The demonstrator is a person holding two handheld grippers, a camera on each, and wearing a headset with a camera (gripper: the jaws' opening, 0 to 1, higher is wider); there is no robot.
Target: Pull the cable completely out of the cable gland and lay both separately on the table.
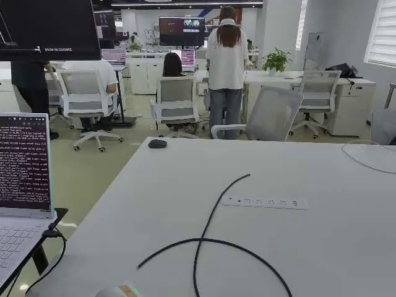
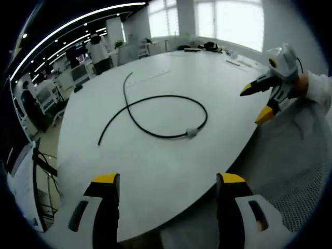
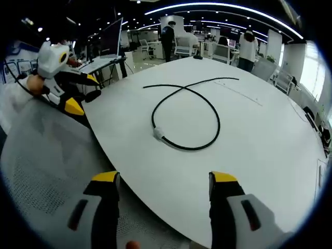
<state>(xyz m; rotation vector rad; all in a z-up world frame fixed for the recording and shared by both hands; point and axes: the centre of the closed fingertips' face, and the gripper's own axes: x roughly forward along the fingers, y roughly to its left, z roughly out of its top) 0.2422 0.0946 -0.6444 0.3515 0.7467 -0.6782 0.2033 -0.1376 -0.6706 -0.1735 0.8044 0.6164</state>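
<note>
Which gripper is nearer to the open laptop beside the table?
Left. The left gripper hangs off the table's near edge on the laptop's side; the right gripper hangs off the same edge, farther from it.

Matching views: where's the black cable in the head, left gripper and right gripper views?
Head view: black cable lower centre, crossing itself on the white table and running off the bottom edge.
Left gripper view: centre, a loop with the cable gland on its near side.
Right gripper view: centre, a loop with the gland at its near left.
Shared landmark: the power strip set in the table, beyond the loop.
</note>
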